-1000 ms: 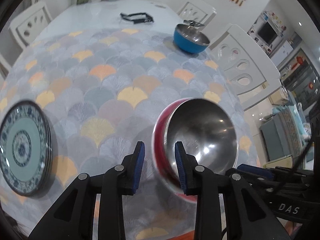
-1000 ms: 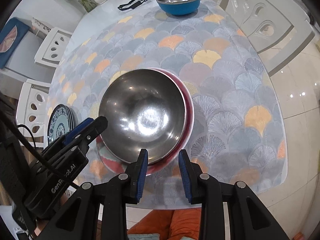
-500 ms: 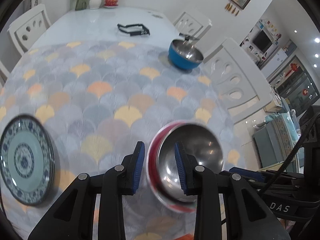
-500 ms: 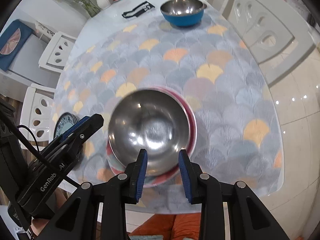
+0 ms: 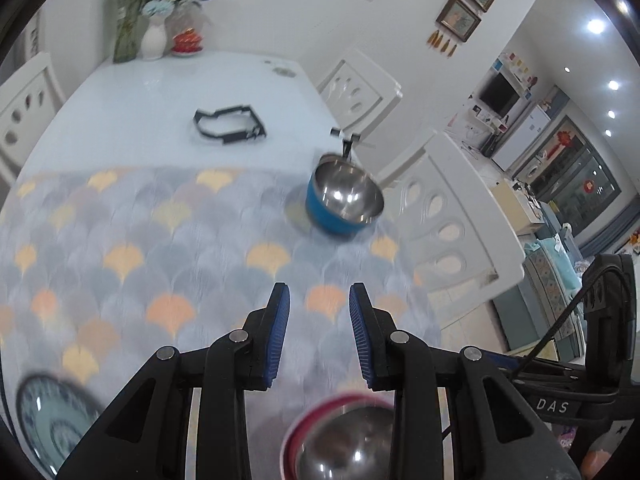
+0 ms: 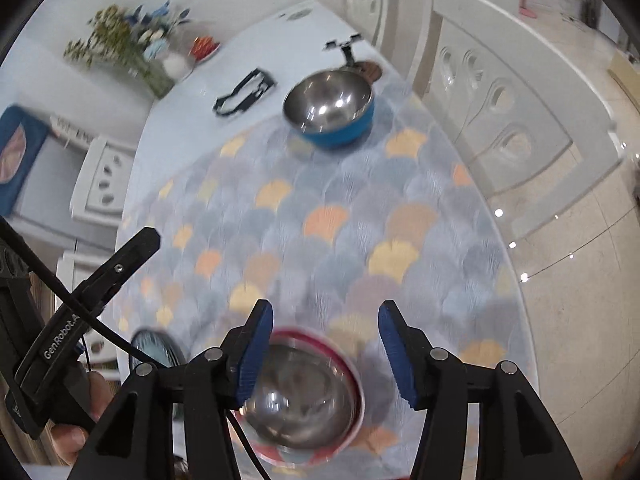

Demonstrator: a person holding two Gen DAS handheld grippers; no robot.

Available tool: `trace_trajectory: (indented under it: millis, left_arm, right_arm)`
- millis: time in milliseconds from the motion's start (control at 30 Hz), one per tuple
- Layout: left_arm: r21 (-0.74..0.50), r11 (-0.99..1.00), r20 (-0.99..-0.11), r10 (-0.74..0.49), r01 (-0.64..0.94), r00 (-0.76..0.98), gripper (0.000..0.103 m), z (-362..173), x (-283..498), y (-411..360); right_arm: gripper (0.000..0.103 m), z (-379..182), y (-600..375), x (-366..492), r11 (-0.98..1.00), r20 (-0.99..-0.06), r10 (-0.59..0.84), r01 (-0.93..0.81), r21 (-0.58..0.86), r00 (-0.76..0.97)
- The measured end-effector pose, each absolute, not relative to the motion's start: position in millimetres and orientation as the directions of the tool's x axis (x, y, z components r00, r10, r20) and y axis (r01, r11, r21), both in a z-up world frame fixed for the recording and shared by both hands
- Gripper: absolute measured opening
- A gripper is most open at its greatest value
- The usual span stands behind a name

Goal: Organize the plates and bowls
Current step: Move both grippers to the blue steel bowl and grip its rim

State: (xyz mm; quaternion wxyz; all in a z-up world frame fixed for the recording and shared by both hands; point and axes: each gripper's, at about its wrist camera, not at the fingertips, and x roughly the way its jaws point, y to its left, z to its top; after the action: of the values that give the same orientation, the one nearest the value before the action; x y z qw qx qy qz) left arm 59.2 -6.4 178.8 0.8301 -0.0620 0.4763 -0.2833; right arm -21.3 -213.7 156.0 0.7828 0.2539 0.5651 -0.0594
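A red bowl [image 6: 308, 396] with a steel inside stands on the patterned tablecloth near the table's front edge. My right gripper [image 6: 326, 344] hangs above it with its jaws opening. The bowl shows through the gap, but the pads do not touch it. In the left wrist view the same red bowl [image 5: 344, 444] sits at the bottom edge, below and behind my left gripper [image 5: 319, 320], whose pads stand a little apart with nothing between them. A blue bowl [image 5: 344, 200] with a steel inside rests at the far right of the cloth. A stack of blue-patterned plates [image 5: 52, 420] lies at the near left.
White chairs [image 5: 452, 216] line the table's right side. A black strap-like object [image 5: 228, 124] lies on the bare tabletop beyond the cloth, with a vase of flowers [image 5: 154, 36] at the far end. A small stand [image 6: 346, 50] sits behind the blue bowl.
Both grippers have risen and drawn back from the red bowl, which now sits low in both views. The right jaws have widened. The left gap looks unchanged.
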Motion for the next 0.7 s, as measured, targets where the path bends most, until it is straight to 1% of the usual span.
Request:
trace_trajectory:
  millis: [33, 133, 200, 267, 367, 433, 633, 700]
  left_arm:
    - [-0.373, 0.828, -0.754, -0.533, 0.419, 0.384, 0.028, 181.4, 70.0, -11.5]
    - [-0.380, 0.821, -0.752, -0.542, 0.426, 0.375, 0.038, 184.0, 94.1, -21.2]
    - [-0.388, 0.819, -0.749, -0.547, 0.423, 0.373, 0.053, 184.4, 107.4, -24.5]
    - [-0.400, 0.819, -0.745, -0.552, 0.413, 0.374, 0.062, 183.7, 122.7, -28.6]
    - [-0.416, 0.818, -0.750, -0.556, 0.398, 0.359, 0.062, 176.9, 145.7, -35.1]
    - [-0.423, 0.819, -0.759, -0.554, 0.387, 0.343, 0.062, 169.2, 161.8, -41.6]
    - [-0.440, 0.819, -0.787, -0.549, 0.368, 0.281, 0.062, 138.9, 202.0, -64.8]
    - [-0.445, 0.817, -0.796, -0.548, 0.367, 0.256, 0.062, 126.4, 213.5, -72.1]
  right_arm:
    - [0.053, 157.2, -219.4, -11.8, 0.858, -0.913, 0.196, 0.389, 0.336, 0.358]
    - [0.054, 159.7, -231.1, 10.4, 0.846, -0.908, 0.204, 0.402, 0.351, 0.365]
    - [0.055, 160.7, -236.6, 24.1, 0.846, -0.908, 0.202, 0.401, 0.351, 0.368]
    - [0.056, 160.4, -241.6, 39.8, 0.848, -0.907, 0.202, 0.397, 0.351, 0.371]
    - [0.058, 155.8, -250.5, 61.8, 0.847, -0.904, 0.212, 0.393, 0.359, 0.370]
    - [0.063, 151.5, -257.4, 75.2, 0.845, -0.903, 0.216, 0.391, 0.363, 0.372]
    - [0.072, 129.7, -287.5, 115.8, 0.828, -0.894, 0.213, 0.412, 0.379, 0.395]
    - [0.072, 118.4, -295.9, 123.7, 0.815, -0.893, 0.218, 0.430, 0.388, 0.393]
